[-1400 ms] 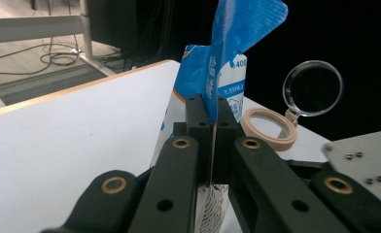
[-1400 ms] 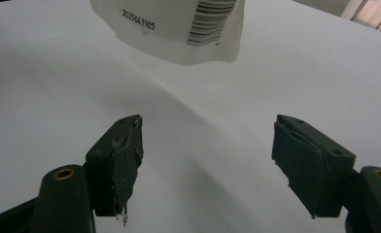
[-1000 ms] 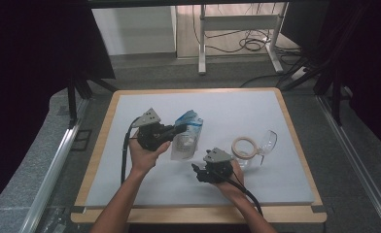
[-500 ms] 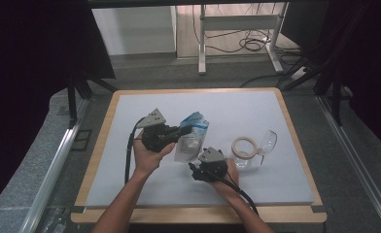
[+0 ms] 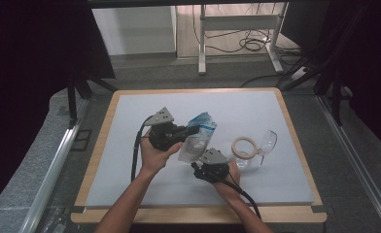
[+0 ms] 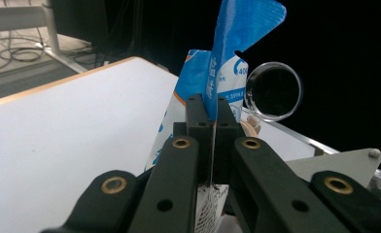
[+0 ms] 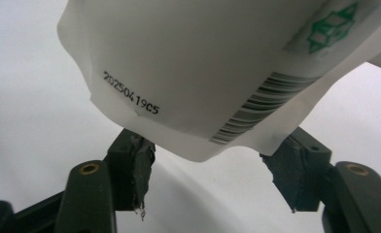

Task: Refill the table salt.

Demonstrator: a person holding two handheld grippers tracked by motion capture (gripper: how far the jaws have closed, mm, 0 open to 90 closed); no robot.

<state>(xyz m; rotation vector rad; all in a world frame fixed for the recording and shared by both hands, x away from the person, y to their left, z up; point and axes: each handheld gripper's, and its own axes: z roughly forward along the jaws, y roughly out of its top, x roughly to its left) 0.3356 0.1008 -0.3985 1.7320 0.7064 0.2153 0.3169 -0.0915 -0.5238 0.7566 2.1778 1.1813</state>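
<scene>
Two grippers work one pouch [image 5: 198, 138] above the white table [image 5: 130, 145]. Your left gripper [image 6: 211, 114] is clamped tight on the pouch's blue top edge, keeping it lifted and upright. Your right gripper [image 7: 205, 167] has just been closing; its pads [image 7: 132, 162] flank the white bottom corner without pressing, likely to grip the base for tipping. Beside it lie a tape roll [image 5: 243, 145] and a clear glass [image 5: 268, 142]

Probably a lab: curtained rig table [image 5: 130, 145], floor cables [image 5: 247, 43].
</scene>
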